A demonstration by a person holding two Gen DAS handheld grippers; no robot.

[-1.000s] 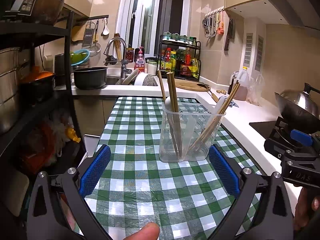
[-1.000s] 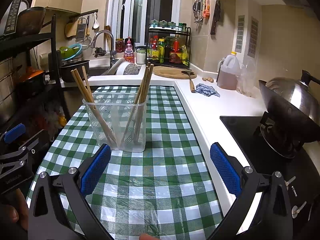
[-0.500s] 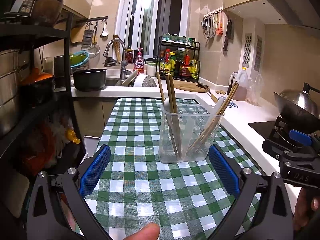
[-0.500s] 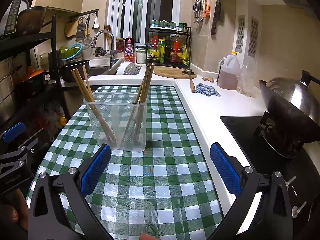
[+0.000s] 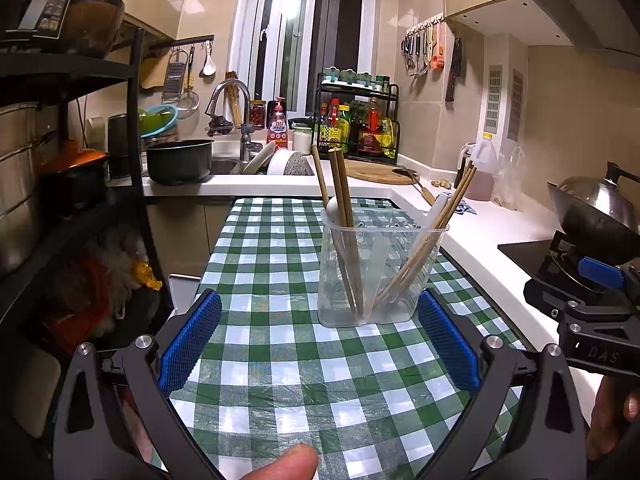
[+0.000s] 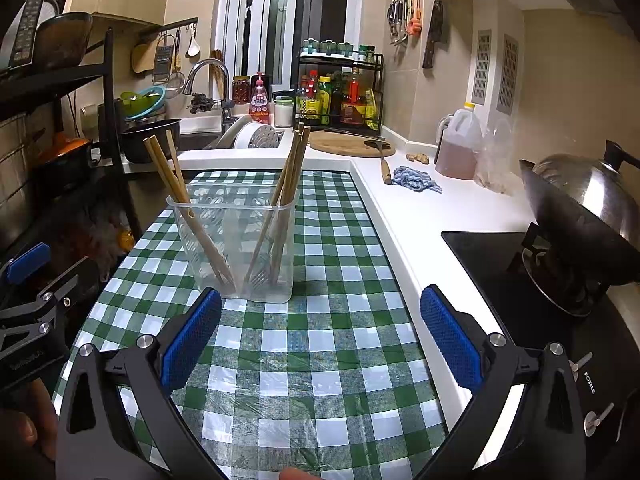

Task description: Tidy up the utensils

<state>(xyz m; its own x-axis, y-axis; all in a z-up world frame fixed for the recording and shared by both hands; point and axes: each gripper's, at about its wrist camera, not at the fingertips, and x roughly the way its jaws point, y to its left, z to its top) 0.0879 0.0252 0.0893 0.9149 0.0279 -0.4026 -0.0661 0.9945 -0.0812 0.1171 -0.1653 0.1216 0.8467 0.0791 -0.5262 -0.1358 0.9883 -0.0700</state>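
Kitchen walls close in on three sides, with a sink (image 5: 224, 166) and spice rack (image 5: 356, 120) at the far end and a lidded wok (image 6: 584, 208) on the stove at the right. Down the middle runs the counter (image 5: 280, 344) under a green checked cloth, its white top carrying on to the right. On the cloth, a little way in, stands a clear plastic holder (image 5: 378, 272), upright, with wooden chopsticks (image 5: 342, 200) leaning in two bunches against its left and right ends and something pale, perhaps a spoon, among them. No loose utensil lies on the cloth that I can see, so I judge the sorting done or nearly so. The left claw (image 5: 318, 340) hangs just short of the holder, spread wide and carrying nothing; the right claw (image 6: 320, 336) is likewise spread and bare, the holder far-left of it. Any next move would need a fresh piece found first.
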